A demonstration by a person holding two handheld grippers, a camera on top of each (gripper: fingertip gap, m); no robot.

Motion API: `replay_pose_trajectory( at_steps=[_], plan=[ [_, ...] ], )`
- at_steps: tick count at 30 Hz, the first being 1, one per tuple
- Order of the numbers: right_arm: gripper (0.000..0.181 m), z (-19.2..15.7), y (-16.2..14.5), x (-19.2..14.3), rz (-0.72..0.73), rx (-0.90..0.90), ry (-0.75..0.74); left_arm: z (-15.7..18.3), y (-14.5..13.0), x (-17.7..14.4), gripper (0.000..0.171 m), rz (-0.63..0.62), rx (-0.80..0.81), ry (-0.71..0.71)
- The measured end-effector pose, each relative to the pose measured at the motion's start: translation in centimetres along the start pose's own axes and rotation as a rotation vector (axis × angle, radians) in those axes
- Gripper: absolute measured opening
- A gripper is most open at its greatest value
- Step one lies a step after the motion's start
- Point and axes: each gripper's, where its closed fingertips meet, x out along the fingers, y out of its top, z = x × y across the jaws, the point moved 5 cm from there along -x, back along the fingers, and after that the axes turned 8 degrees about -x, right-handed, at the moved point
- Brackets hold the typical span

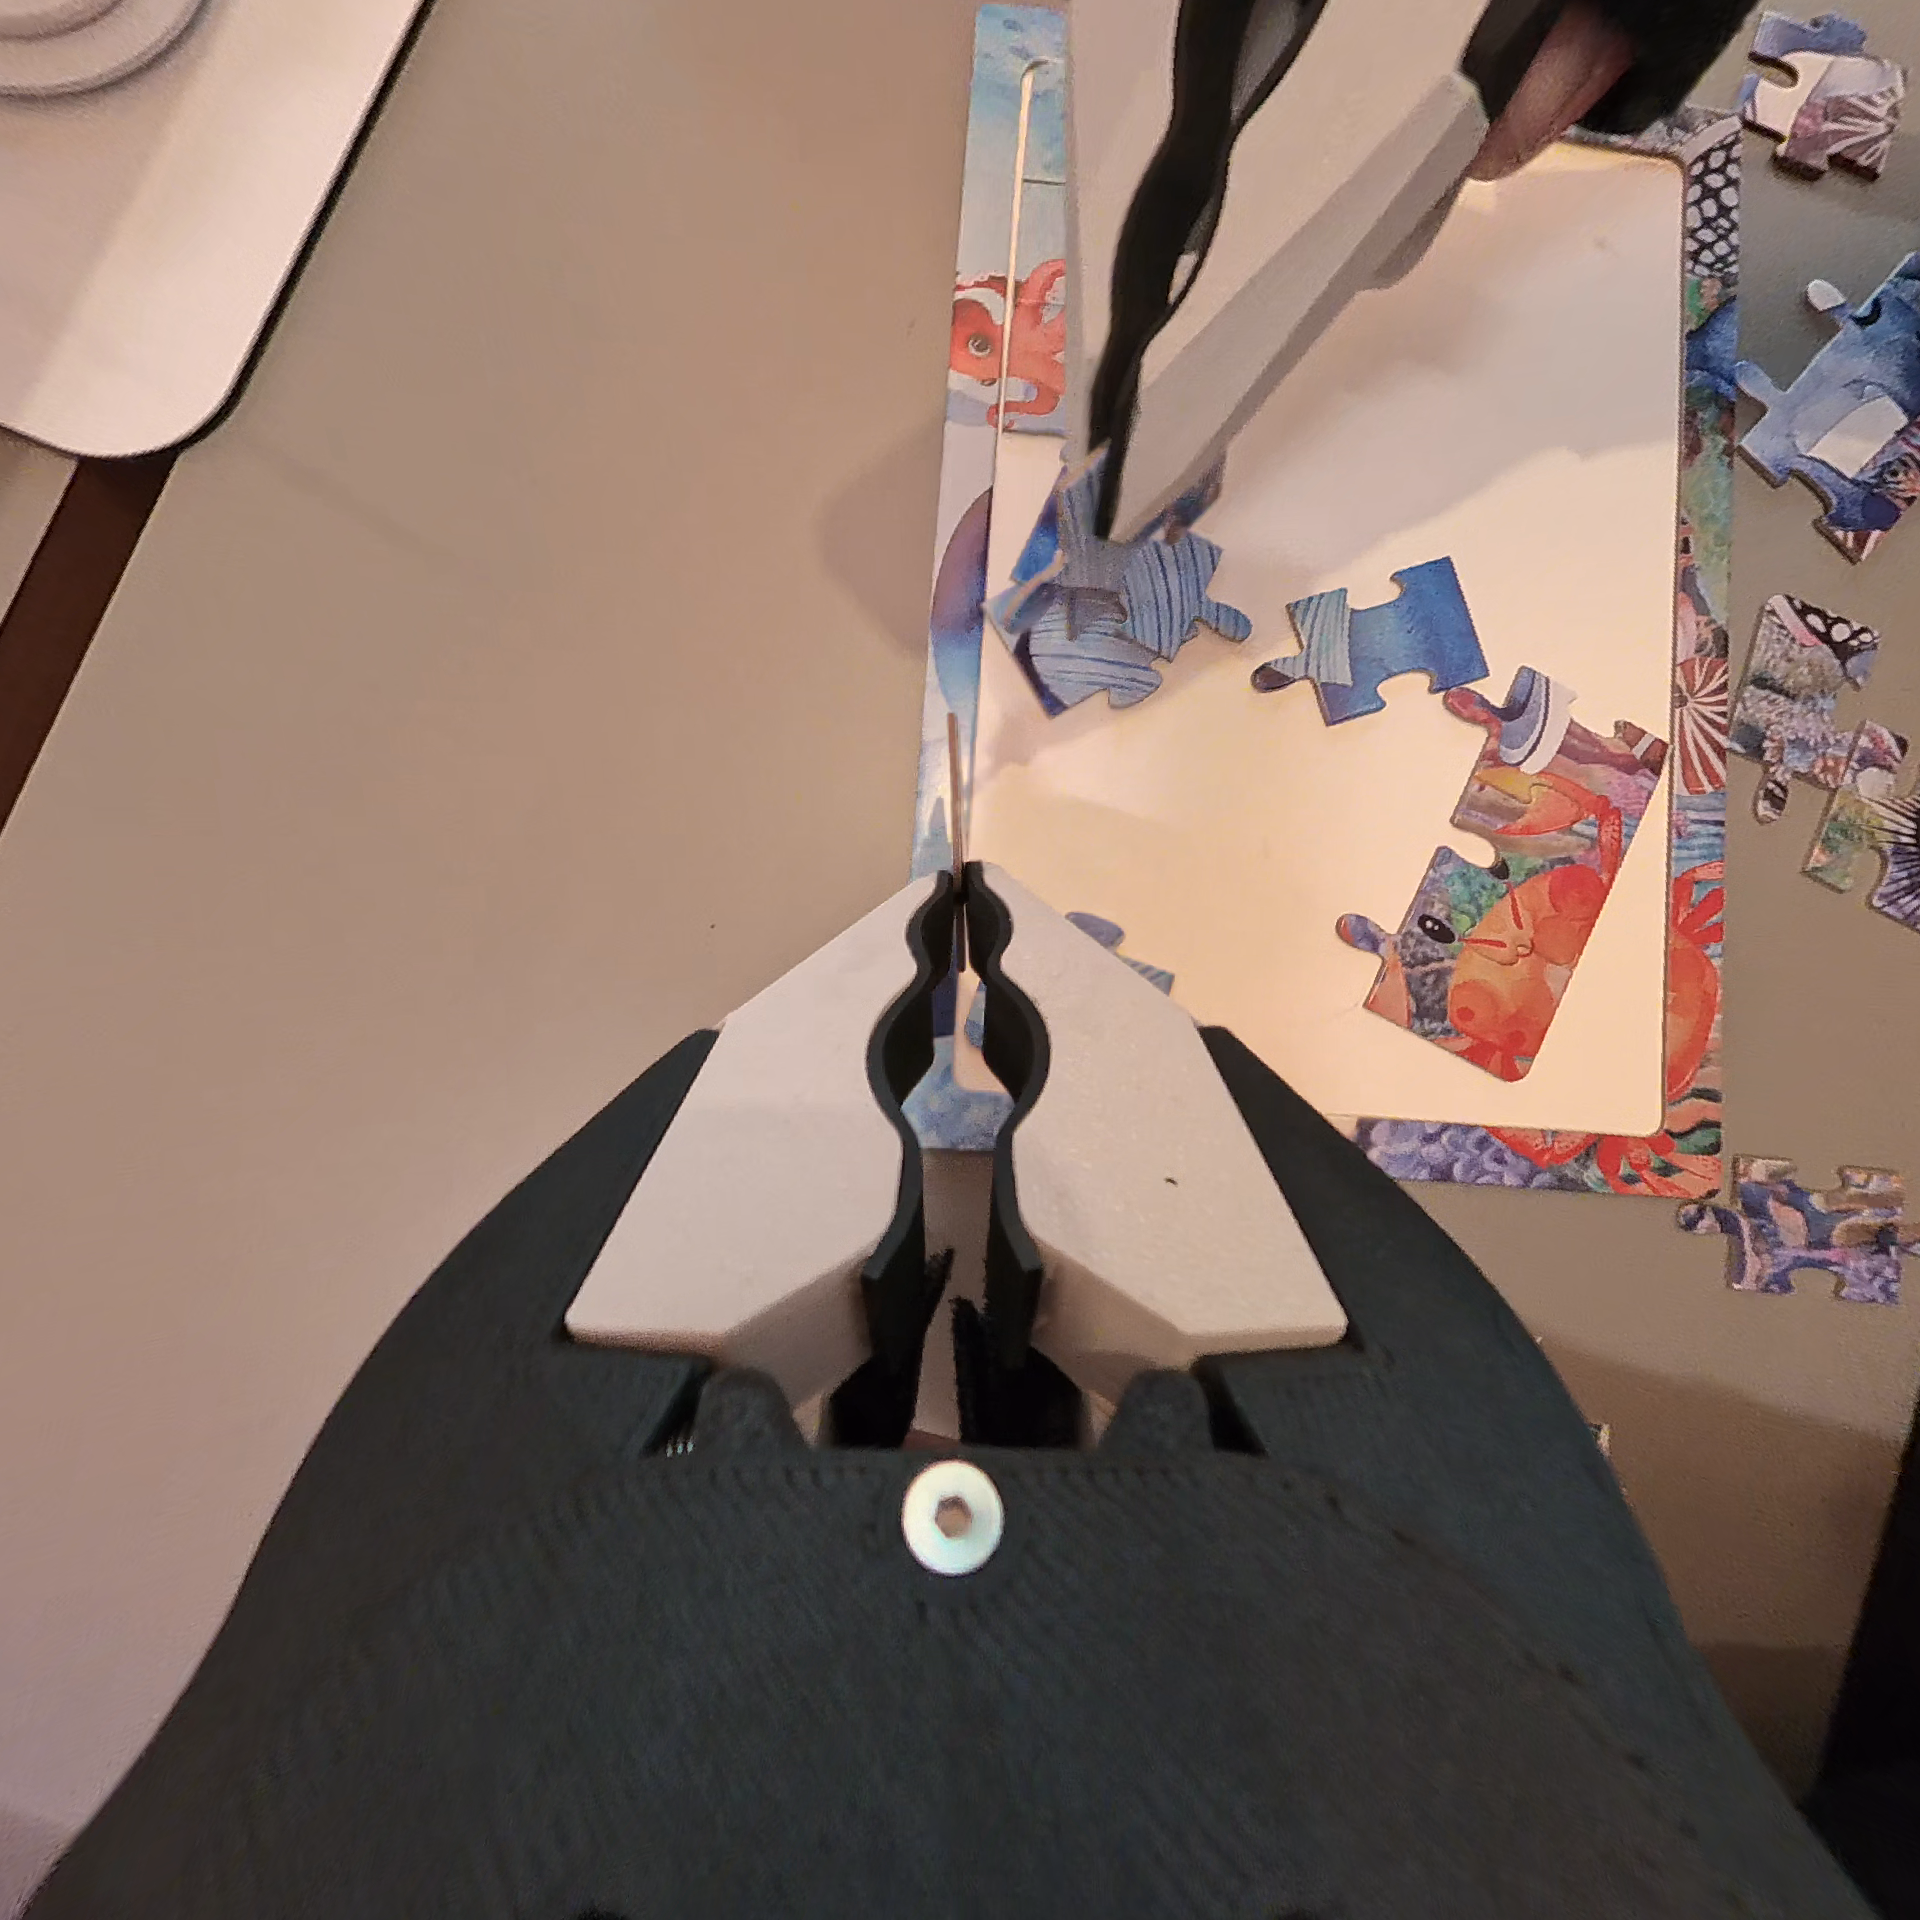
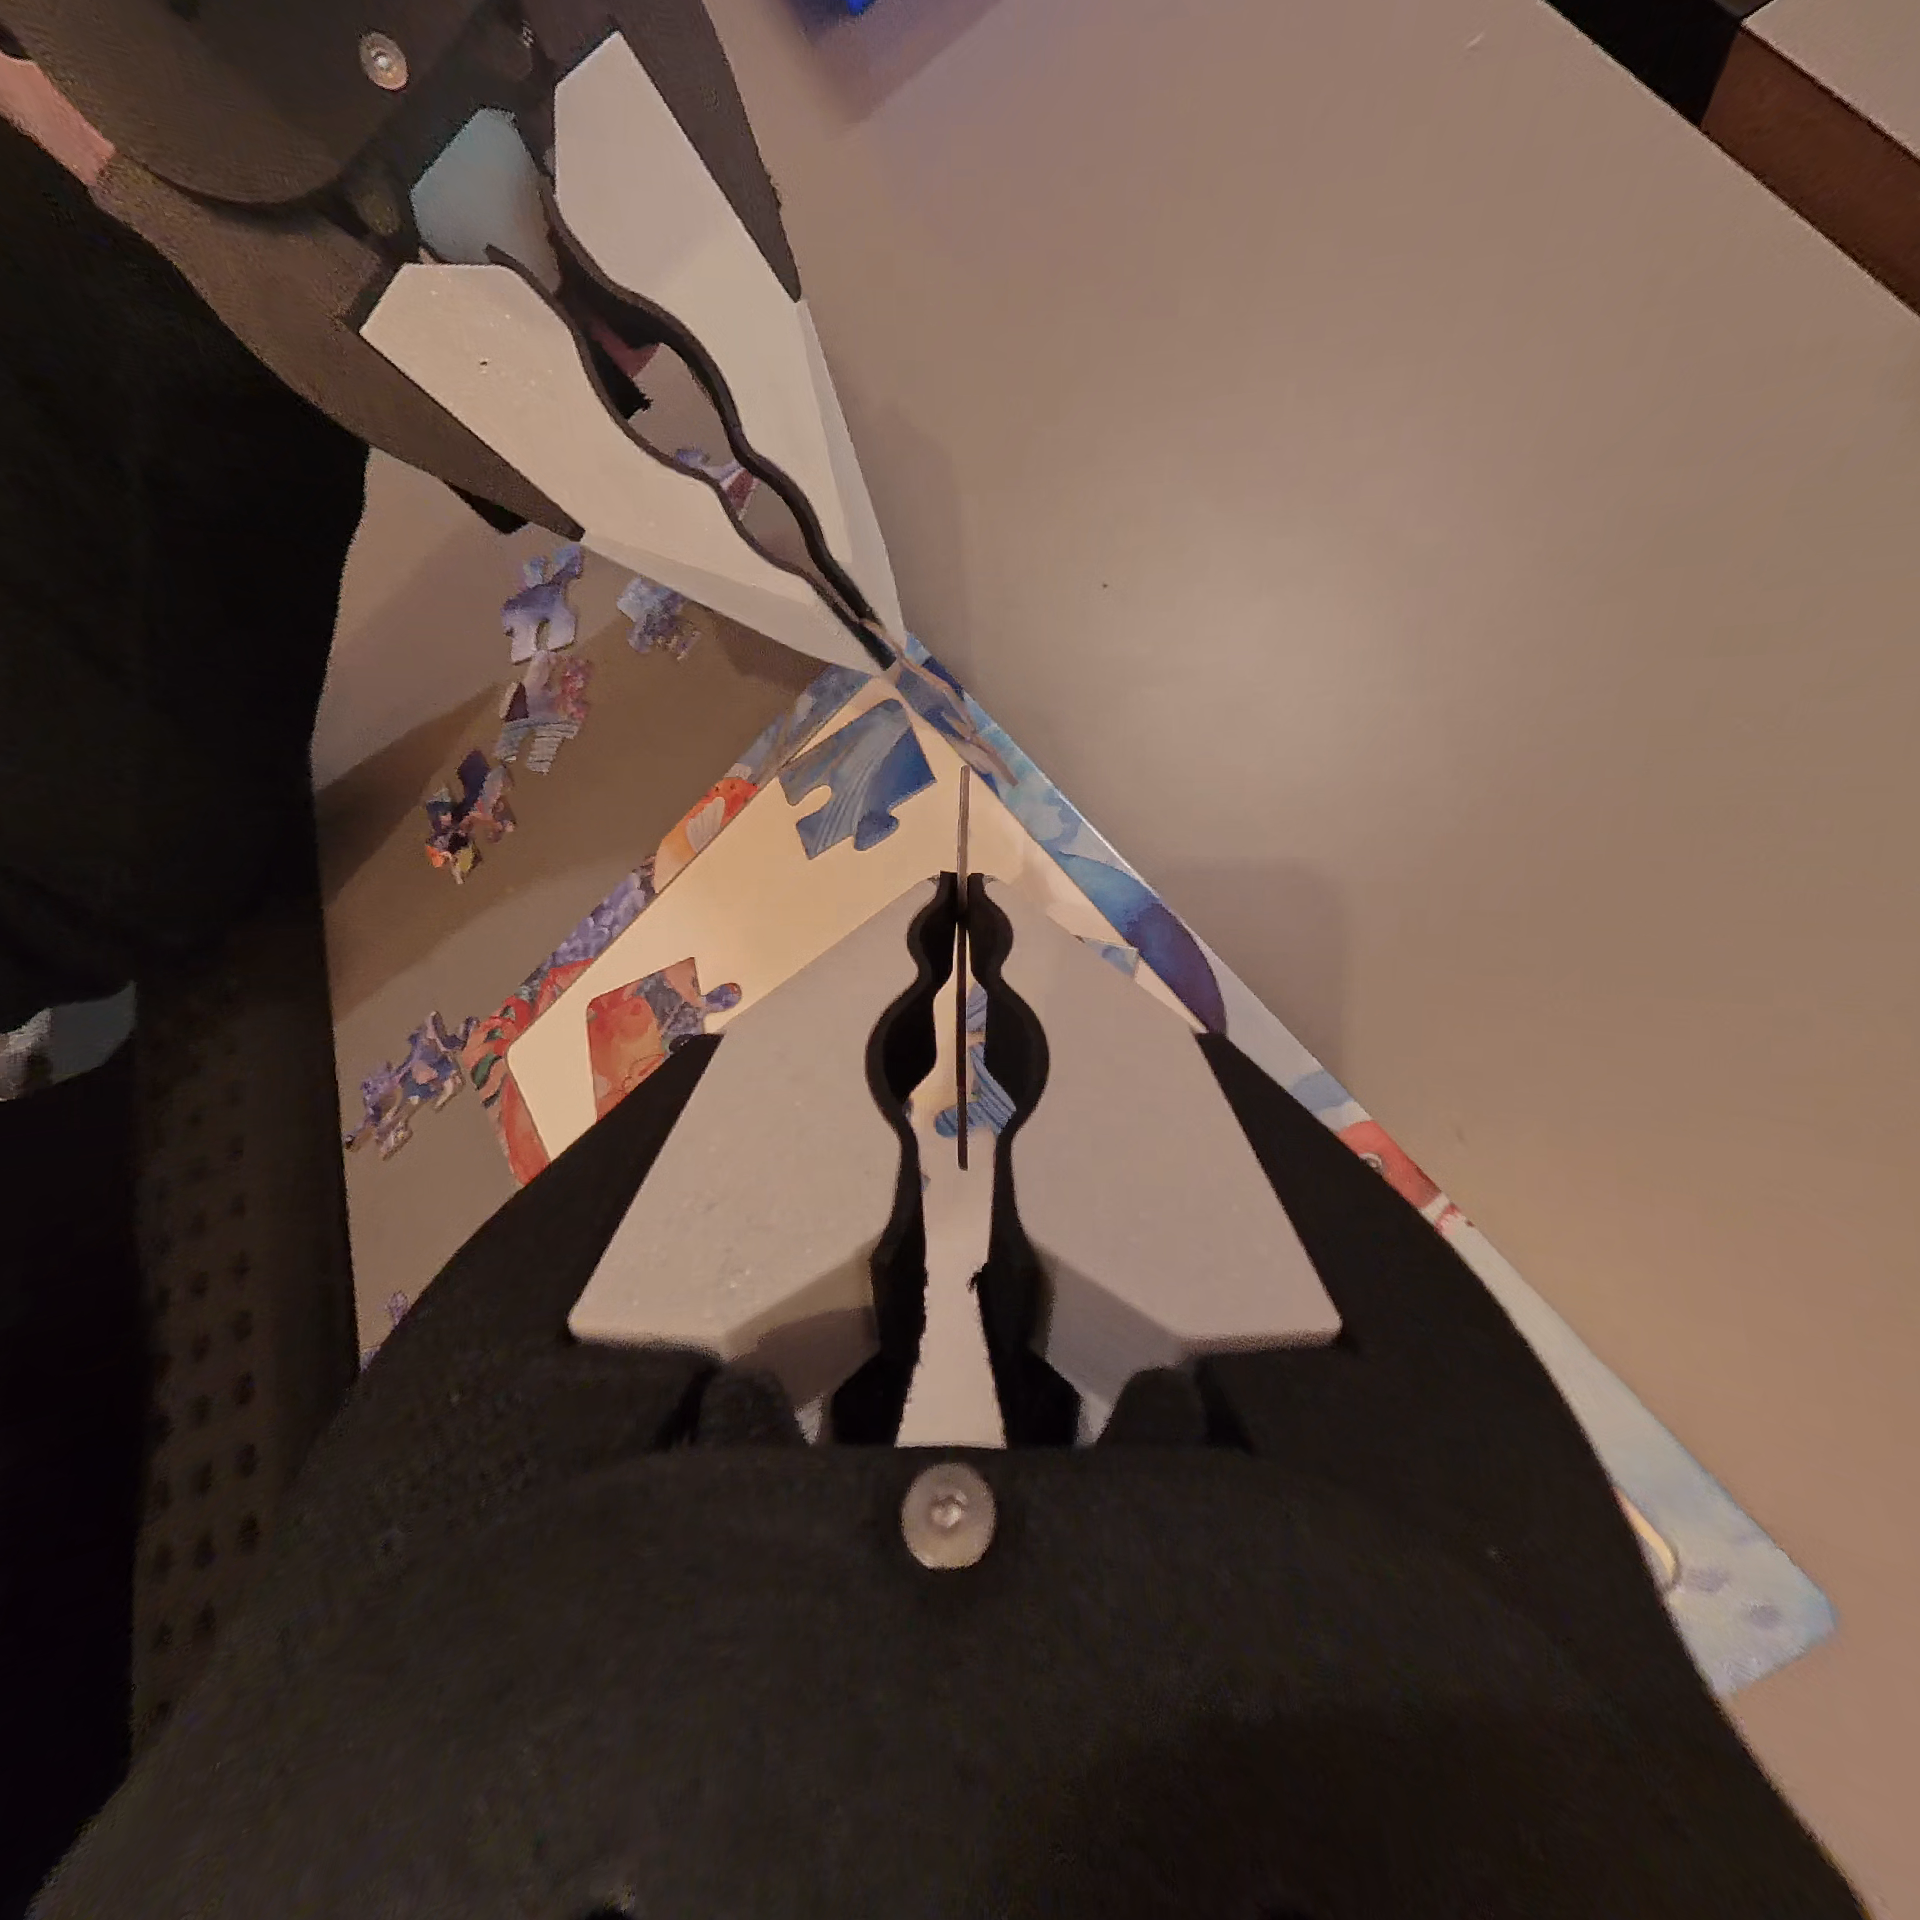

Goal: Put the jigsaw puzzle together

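Note:
The puzzle tray lies on the table, with a sea-picture border and a bare cream inside. My left gripper is shut on a thin flat edge at the tray's left border, seen edge-on. The right wrist view shows its tip on that border. My right gripper is shut on a blue puzzle piece, seen edge-on. In the left wrist view it holds this piece just over the joined blue striped pieces in the tray. A single blue piece and joined crab pieces also lie inside.
Several loose pieces lie on the table right of the tray, and one below its corner. A white mat sits at the far left. A person's dark sleeve fills the left of the right wrist view.

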Motion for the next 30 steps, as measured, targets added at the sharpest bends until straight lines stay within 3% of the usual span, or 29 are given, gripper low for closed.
replay_pose_trajectory(
  at_steps=[10,23,26,30],
  plan=[
    [0.0,-0.8,-0.7,2.0,-0.053,0.002,0.049,-3.6,-2.5,-0.8,0.0,0.001,-0.174,0.085],
    [0.0,0.1,-2.4,3.8,-0.122,0.049,0.052,-5.7,-4.3,-0.8,0.012,-0.081,-0.21,0.216],
    [0.002,0.2,-2.7,3.9,-0.161,0.029,0.032,-5.8,-4.2,-1.2,0.019,-0.083,-0.203,0.248],
    [0.011,0.1,-3.1,3.8,-0.195,0.019,0.034,-6.0,-4.6,-1.6,0.042,-0.119,-0.212,0.297]
  ],
)
